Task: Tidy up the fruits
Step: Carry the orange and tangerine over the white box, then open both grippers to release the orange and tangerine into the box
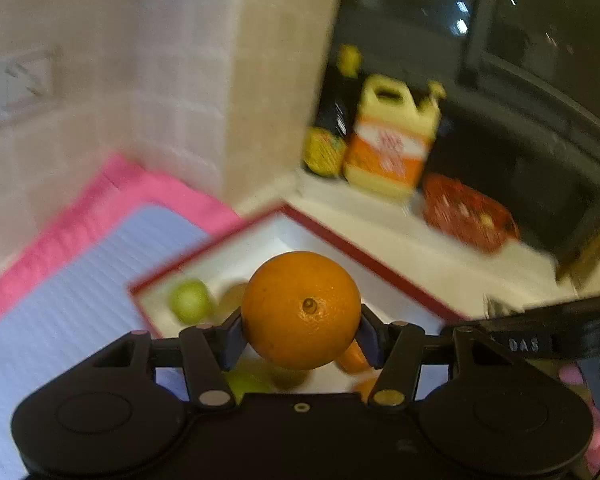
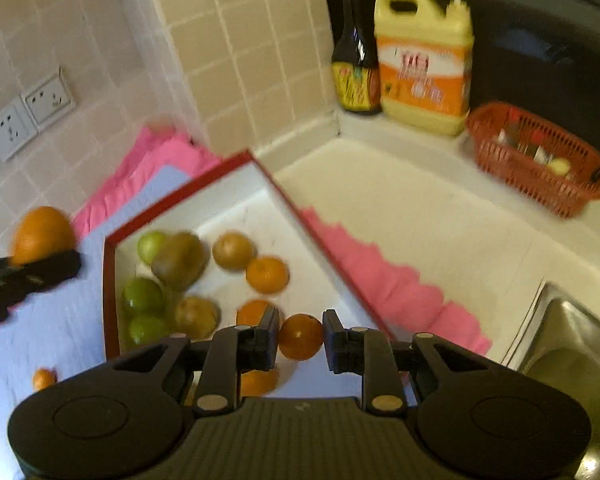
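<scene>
The left tool [image 1: 301, 320] is clamped on a big orange [image 1: 301, 310], its blue pads pressing the fruit on both sides, and holds it up over the near part of the box [image 1: 380, 260]. In the right wrist view that same orange [image 2: 40, 234] shows at the far left above the blue mat [image 2: 60, 320], well apart from the box's left wall.

The right tool [image 2: 300, 338] is closed on a small orange [image 2: 301, 337], gripped between its two fingers, just over the near right corner of the box [image 2: 180, 196]. Whether the small orange touches the box floor I cannot tell.

The box is white inside with a red rim and lies on the blue mat, which lies on a pink cloth [image 2: 380, 276] on the white bench [image 2: 440, 208]. Inside it, green fruits [image 2: 143, 295] sit along the left wall, with brownish fruits [image 2: 179, 260] beside them and a mandarin [image 2: 267, 275] toward the middle. More orange fruits lie partly hidden behind the right tool's fingers. One little mandarin [image 2: 43, 379] lies on the mat outside the box, near the mat's left edge.

At the bench's far corner stand a dark bottle [image 2: 356, 52] and a yellow jug [image 2: 424, 60], touching or nearly so, with a red basket [image 2: 536, 160] to their right. A steel sink [image 2: 572, 344] sits at the right edge. Two wall sockets [image 2: 28, 114] are set in the tiles on the left.
</scene>
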Demonstrator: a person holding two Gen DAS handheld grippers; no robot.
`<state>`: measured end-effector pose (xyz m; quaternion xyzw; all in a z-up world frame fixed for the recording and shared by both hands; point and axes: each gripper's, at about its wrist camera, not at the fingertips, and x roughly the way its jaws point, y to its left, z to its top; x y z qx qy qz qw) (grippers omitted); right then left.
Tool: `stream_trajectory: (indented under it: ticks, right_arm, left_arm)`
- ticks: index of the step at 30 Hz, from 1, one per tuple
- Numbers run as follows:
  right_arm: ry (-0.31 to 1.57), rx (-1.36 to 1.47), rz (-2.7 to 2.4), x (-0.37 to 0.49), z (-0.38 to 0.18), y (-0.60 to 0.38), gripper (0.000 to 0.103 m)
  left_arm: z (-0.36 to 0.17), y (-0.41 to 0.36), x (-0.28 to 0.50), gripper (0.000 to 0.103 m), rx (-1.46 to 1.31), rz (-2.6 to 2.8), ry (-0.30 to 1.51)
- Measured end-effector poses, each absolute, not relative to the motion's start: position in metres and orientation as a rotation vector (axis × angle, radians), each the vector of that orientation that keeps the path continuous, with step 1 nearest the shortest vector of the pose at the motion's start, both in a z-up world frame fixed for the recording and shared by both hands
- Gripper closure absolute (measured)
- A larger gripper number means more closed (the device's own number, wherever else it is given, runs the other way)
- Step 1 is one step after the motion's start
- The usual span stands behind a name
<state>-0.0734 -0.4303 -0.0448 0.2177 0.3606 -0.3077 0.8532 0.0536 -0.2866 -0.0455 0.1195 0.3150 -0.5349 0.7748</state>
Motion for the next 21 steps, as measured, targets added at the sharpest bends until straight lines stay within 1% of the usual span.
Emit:
stream_trajectory:
  ticks: [8, 12, 15, 21]
  right_arm:
    - [0.867, 0.467, -0.600, -0.057, -0.072, -0.443, 0.078]
    - [0.904, 0.482, -0.588, -0.050, -0.082, -0.450, 0.076]
    - [0.917, 0.425, -0.607, -0.045, -0.082, -0.447, 0.076]
    - [0.950, 0.342, -0.611, -0.034, -0.084, -0.438, 0.076]
  left_arm:
    - [-0.103, -0.324, 0.034, 0.036, 0.429, -1.215, 0.787]
    - [-0.116, -0.335, 0.033, 0.036, 0.462, -1.199, 0.827]
    - [-0.126, -0.342, 0.034, 0.035, 0.490, -1.195, 0.853]
    - [-0.127, -0.340, 0.044, 0.035, 0.457, -1.201, 0.891]
